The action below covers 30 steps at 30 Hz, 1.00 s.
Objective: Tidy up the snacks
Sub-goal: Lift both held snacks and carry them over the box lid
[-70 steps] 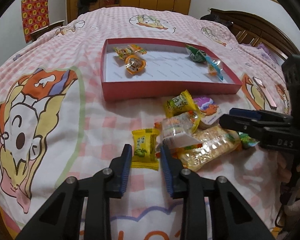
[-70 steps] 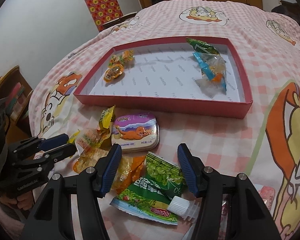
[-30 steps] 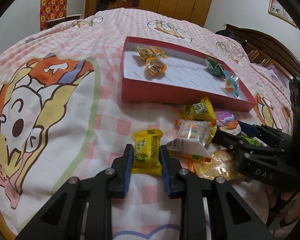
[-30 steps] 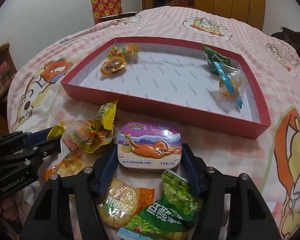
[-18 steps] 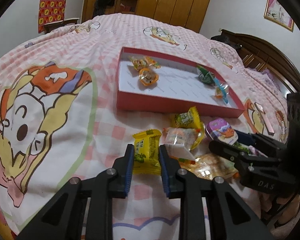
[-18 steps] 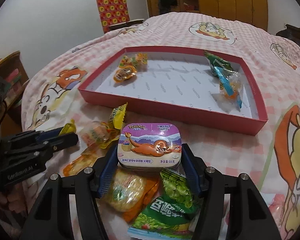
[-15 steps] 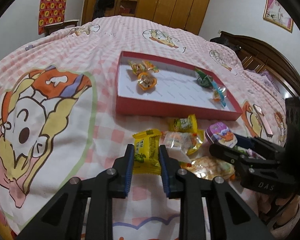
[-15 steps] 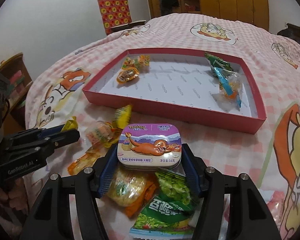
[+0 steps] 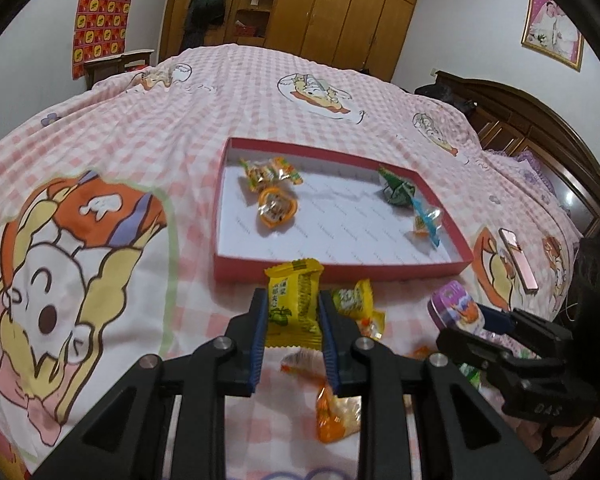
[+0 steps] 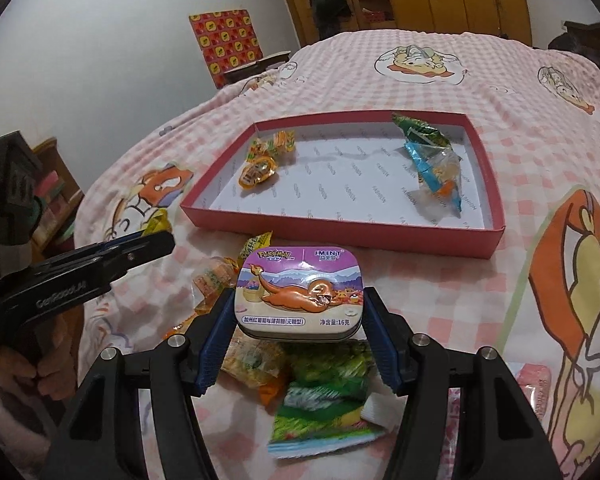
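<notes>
My left fingers: closed on a yellow foil snack packet with green print, held upright above the pink checked cartoon bedspread, just short of the shallow red cardboard tray with white lining.

My right fingers: clamped on both sides of a purple rectangular mint tin with an orange dragon picture, lifted over the loose snack pile on the bed.

Tray contents: orange wrapped sweets at its left end, green and blue-clear wrappers at its right end.

Beside the tray's right side: a pink phone on the bedspread.
</notes>
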{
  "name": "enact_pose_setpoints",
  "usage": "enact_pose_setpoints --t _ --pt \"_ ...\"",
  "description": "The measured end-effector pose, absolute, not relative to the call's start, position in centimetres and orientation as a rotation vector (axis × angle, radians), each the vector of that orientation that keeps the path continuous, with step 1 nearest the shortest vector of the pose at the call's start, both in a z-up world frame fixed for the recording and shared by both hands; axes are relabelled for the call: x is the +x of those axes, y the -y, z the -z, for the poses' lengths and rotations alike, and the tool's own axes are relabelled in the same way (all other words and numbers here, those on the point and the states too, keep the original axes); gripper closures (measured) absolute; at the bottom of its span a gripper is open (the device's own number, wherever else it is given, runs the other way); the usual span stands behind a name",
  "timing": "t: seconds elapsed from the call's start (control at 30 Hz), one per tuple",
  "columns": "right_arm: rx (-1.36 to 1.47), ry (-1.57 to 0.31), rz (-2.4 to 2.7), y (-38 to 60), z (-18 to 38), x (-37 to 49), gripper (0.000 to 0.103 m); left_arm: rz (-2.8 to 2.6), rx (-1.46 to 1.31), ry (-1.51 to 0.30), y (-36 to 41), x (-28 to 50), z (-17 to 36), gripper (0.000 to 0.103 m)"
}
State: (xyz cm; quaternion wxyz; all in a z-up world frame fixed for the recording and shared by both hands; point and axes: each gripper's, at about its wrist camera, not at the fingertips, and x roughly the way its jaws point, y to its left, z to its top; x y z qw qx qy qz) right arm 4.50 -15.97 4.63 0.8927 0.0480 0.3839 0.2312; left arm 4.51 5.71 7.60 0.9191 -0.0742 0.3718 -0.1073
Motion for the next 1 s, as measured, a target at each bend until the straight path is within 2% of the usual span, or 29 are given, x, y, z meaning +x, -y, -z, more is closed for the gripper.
enact_pose_setpoints --t 0.43,1.0 --pt "0.14 -0.774 -0.451 18.4 -7.2 5.6 0.04 0.231 -0.096 -0.757 -3.7 8.9 -8.8 0.078" --pt "0.128 -0.842 -0.36 20.1 -6.6 11.9 0.04 0.177 -0.032 -0.821 -2.4 13.1 -5.7 0.078"
